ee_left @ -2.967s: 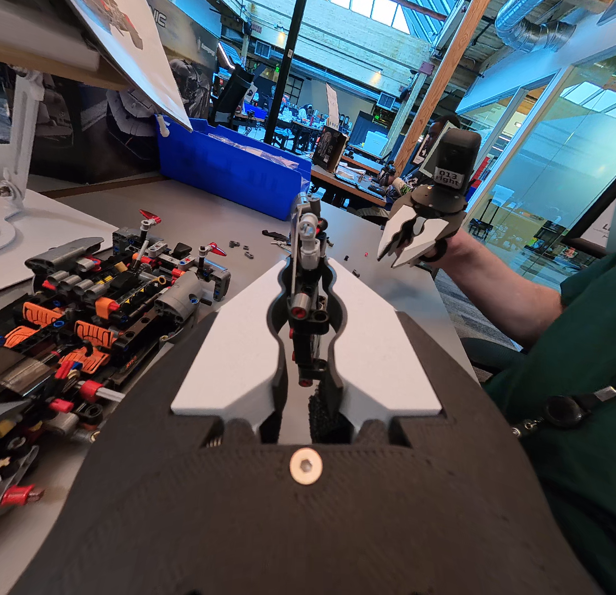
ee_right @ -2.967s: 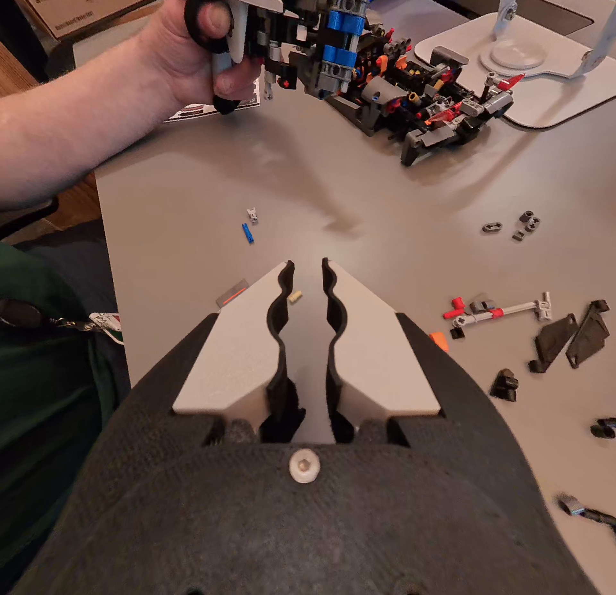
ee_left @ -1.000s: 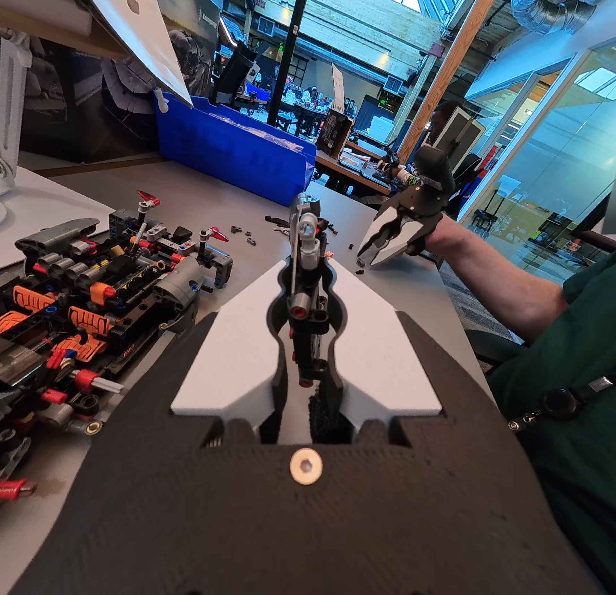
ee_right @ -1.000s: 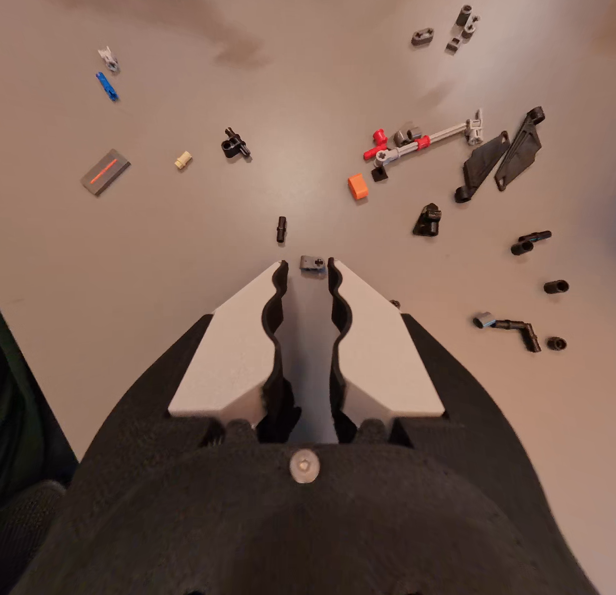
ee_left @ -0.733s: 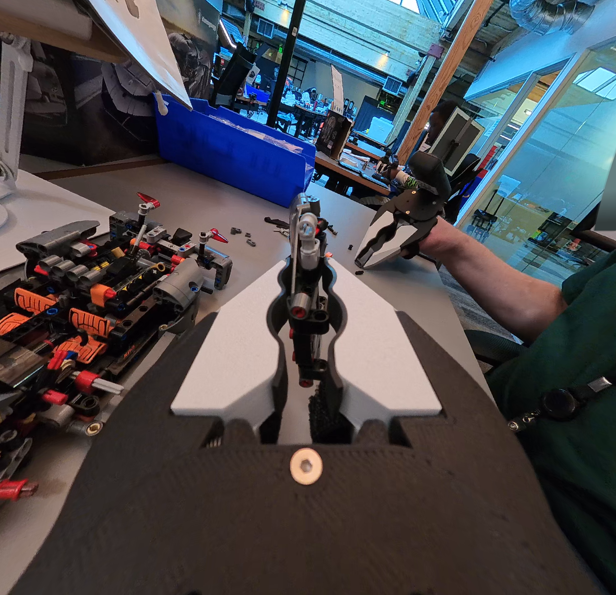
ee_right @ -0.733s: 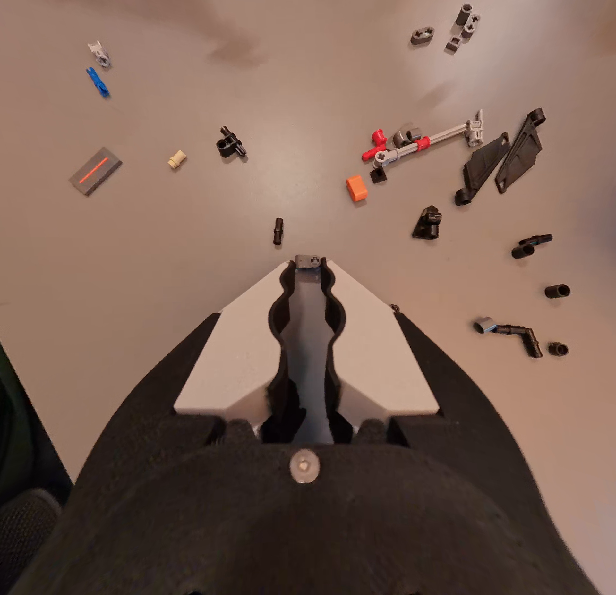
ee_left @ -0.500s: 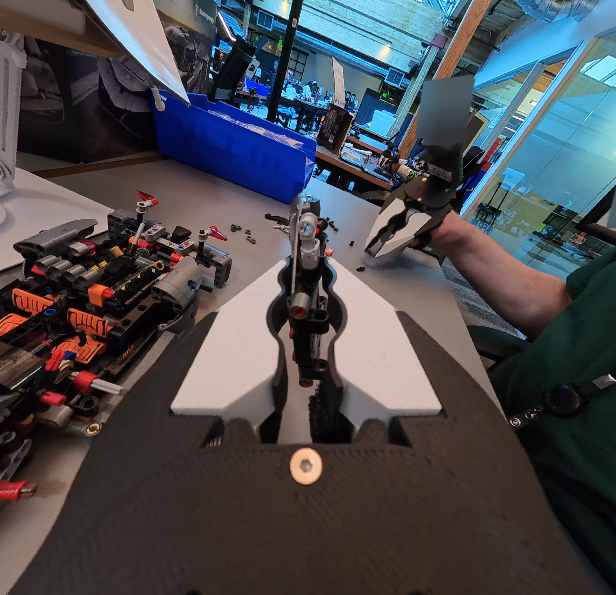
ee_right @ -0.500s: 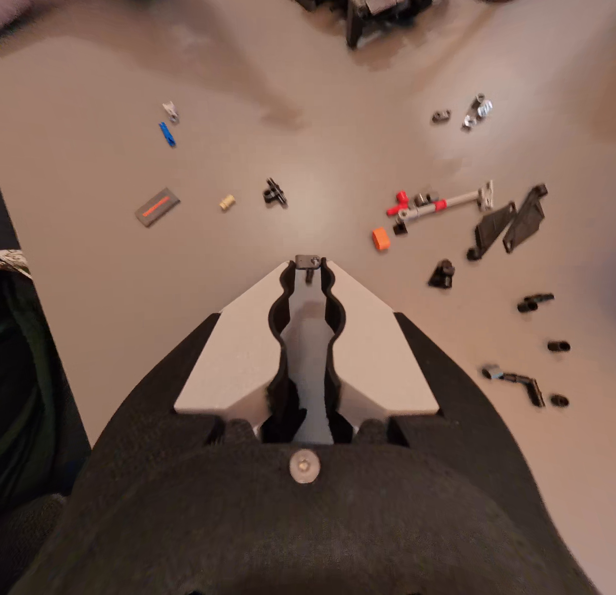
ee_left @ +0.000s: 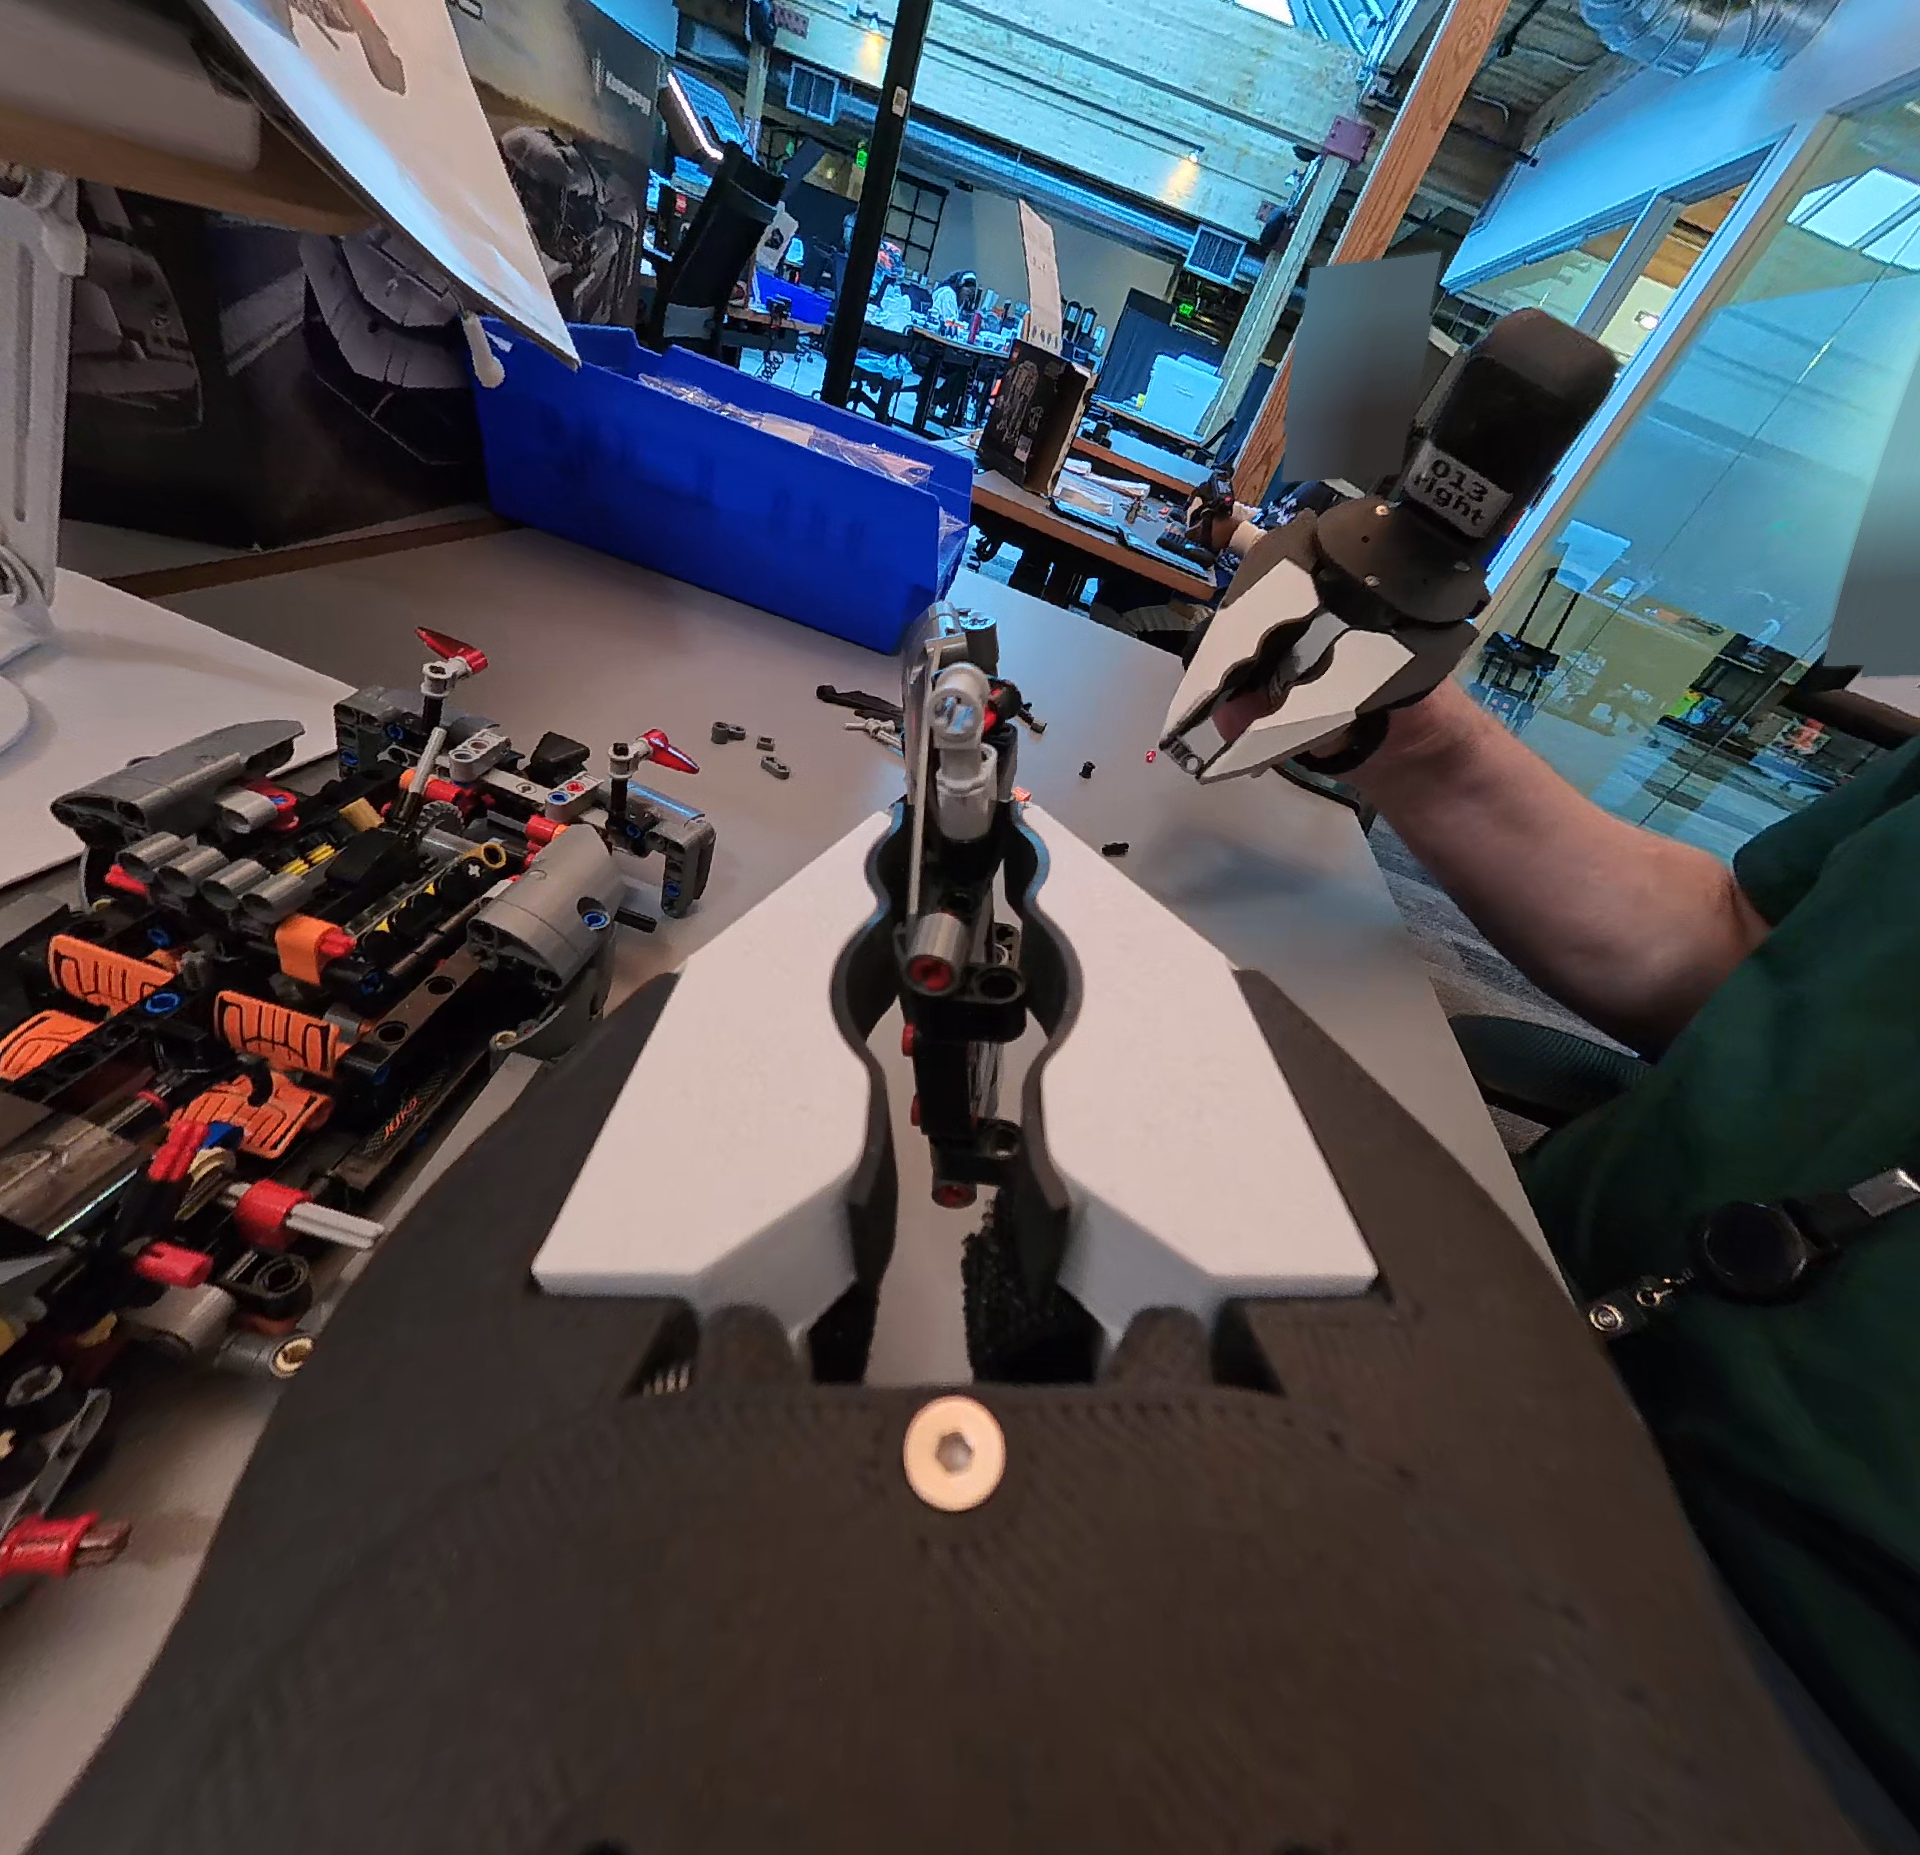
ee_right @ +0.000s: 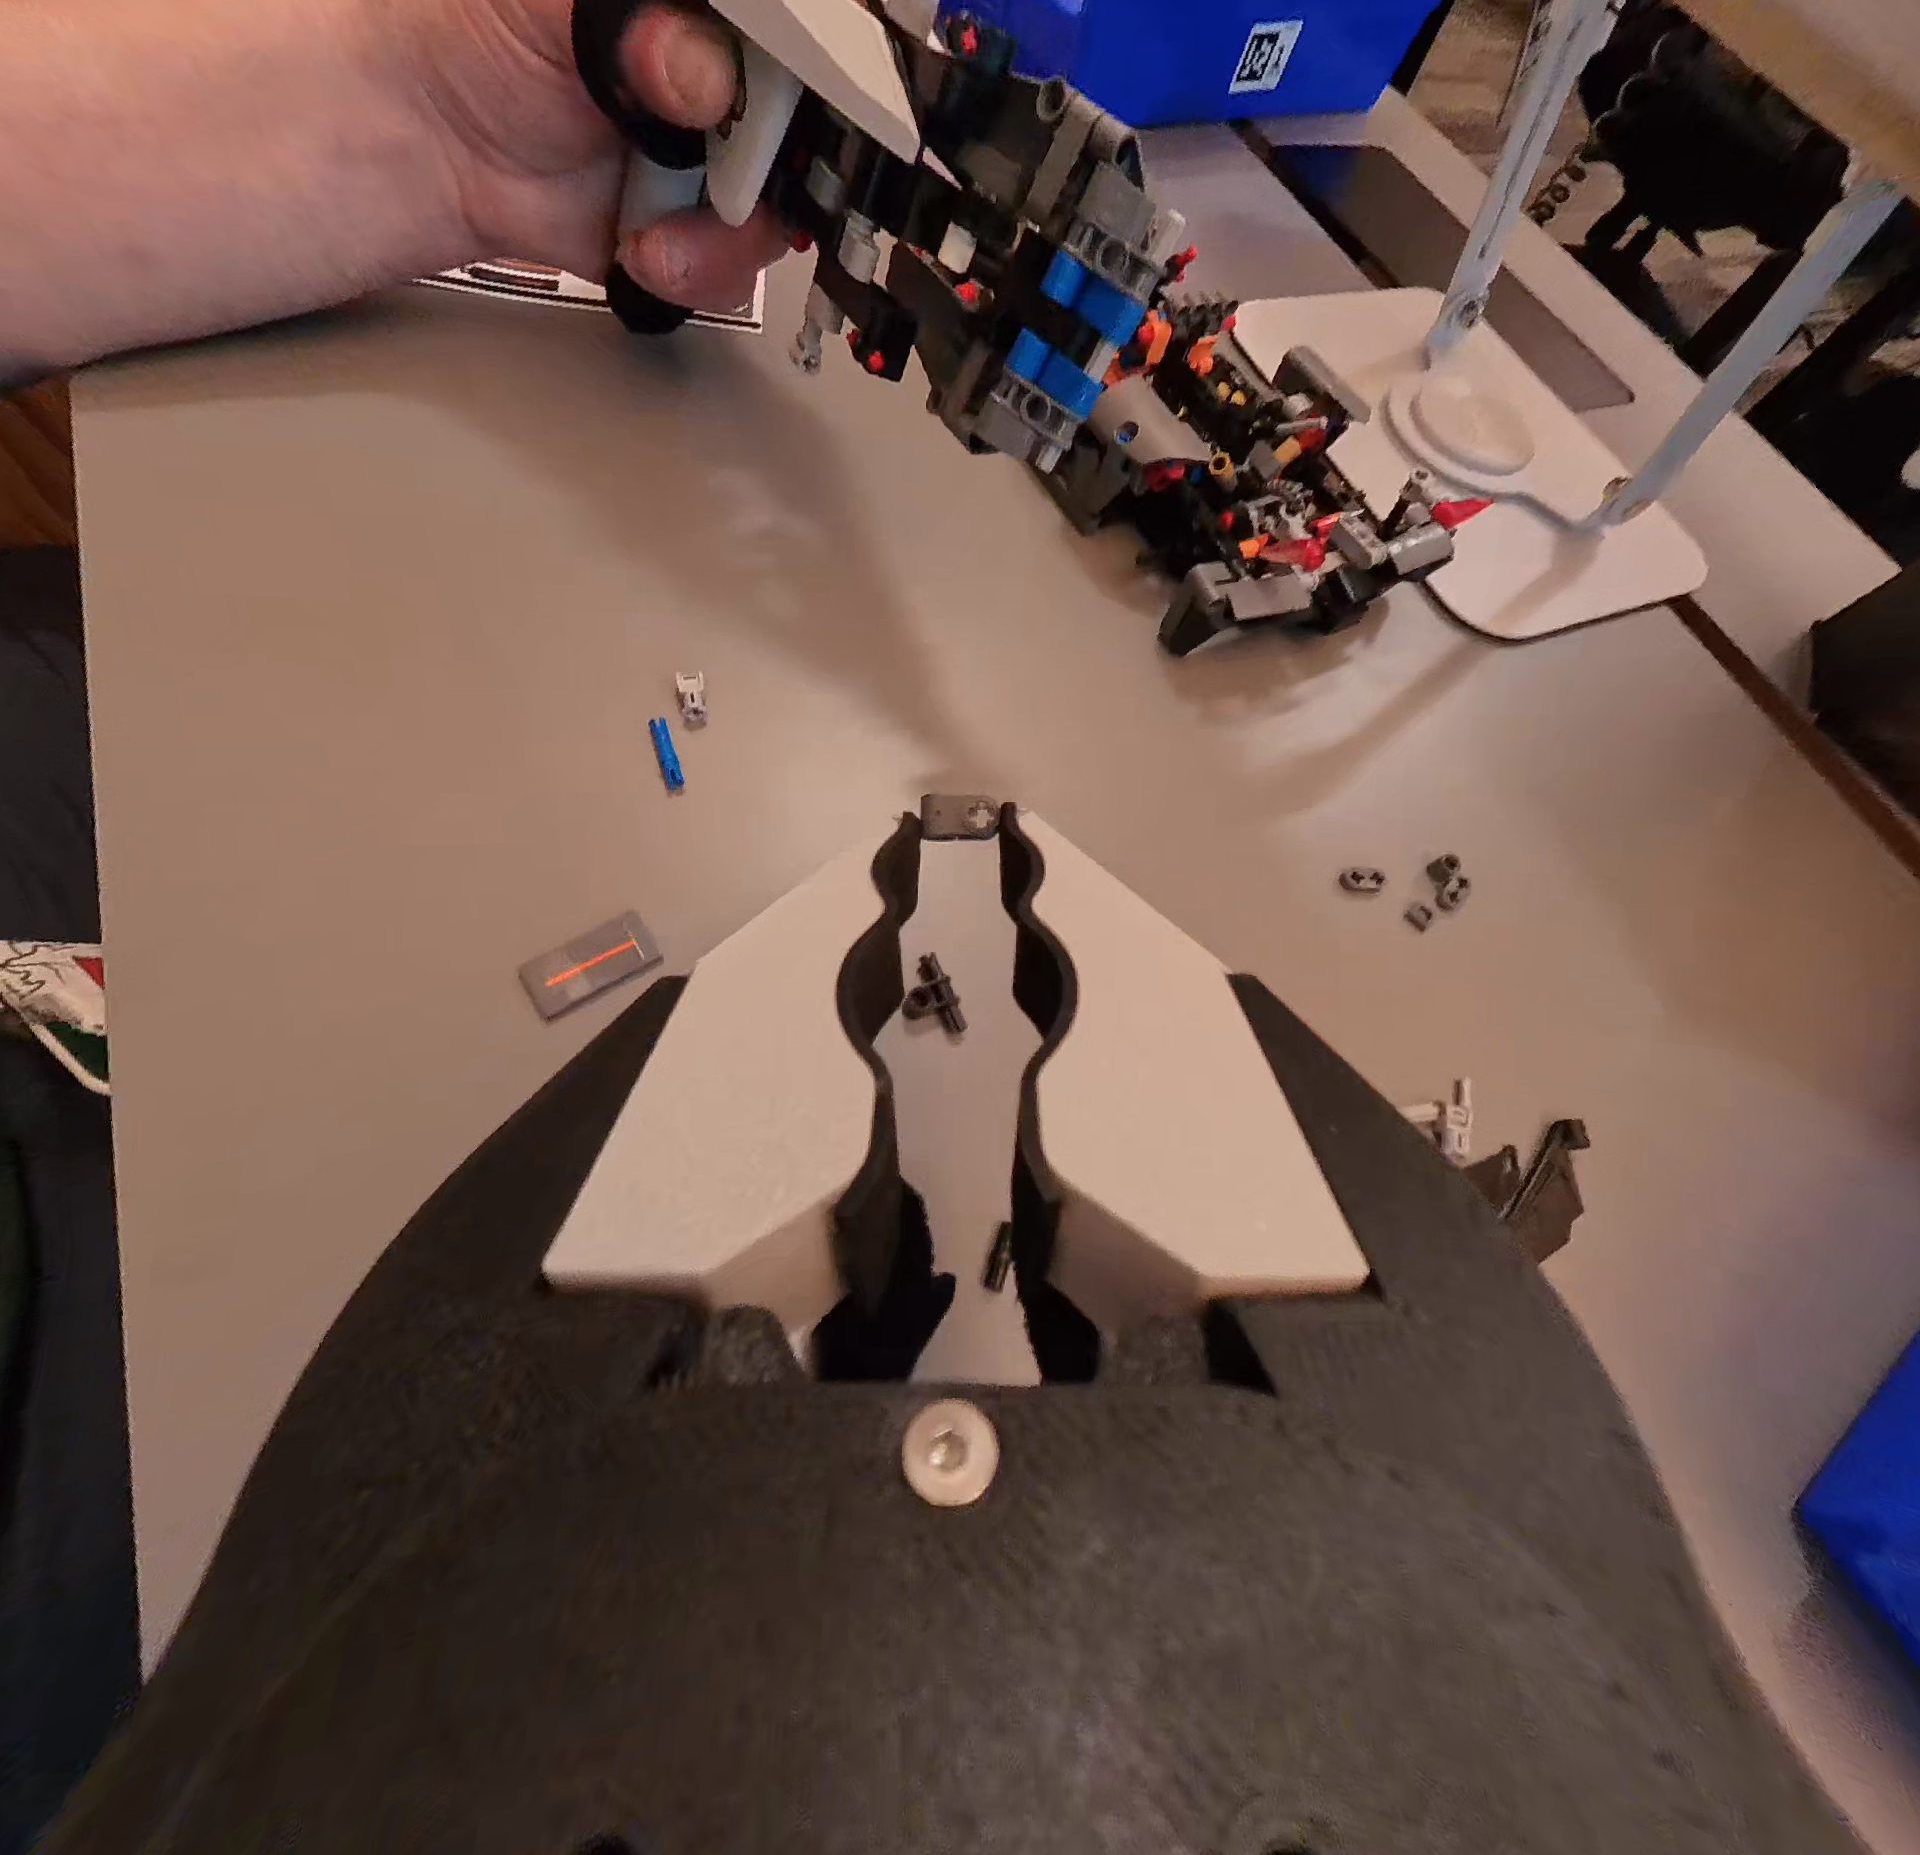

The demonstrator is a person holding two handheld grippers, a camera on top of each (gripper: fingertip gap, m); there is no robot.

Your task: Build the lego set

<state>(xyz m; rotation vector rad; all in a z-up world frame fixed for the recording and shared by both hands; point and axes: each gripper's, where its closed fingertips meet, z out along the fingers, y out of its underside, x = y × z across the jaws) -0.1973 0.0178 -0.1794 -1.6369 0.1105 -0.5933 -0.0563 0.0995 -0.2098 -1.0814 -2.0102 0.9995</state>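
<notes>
My left gripper (ee_left: 956,818) is shut on a black and grey lego sub-assembly (ee_left: 951,932) with red pins, held upright above the table. It also shows at the top of the right wrist view (ee_right: 821,91), with the sub-assembly (ee_right: 1018,278) hanging over the car. My right gripper (ee_right: 961,826) is shut on a small dark grey connector piece (ee_right: 961,818) at its fingertips. It is raised above the table, to the right of the sub-assembly in the left wrist view (ee_left: 1195,756). The large lego car chassis (ee_left: 312,922) lies on the grey table (ee_right: 416,558).
Loose pieces lie on the table: a blue pin (ee_right: 665,754), a grey tile with an orange stripe (ee_right: 590,964), a black connector (ee_right: 935,995), small grey pieces (ee_right: 1403,886) and black panels (ee_right: 1538,1182). A blue bin (ee_left: 727,496) and a white stand base (ee_right: 1507,517) stand at the back. My right fingertips sit around 15 cm from my left ones.
My right gripper went down over the small grey piece, shut on it and lifted it off the table, turning toward the left gripper. The left gripper kept hold of the sub-assembly.
</notes>
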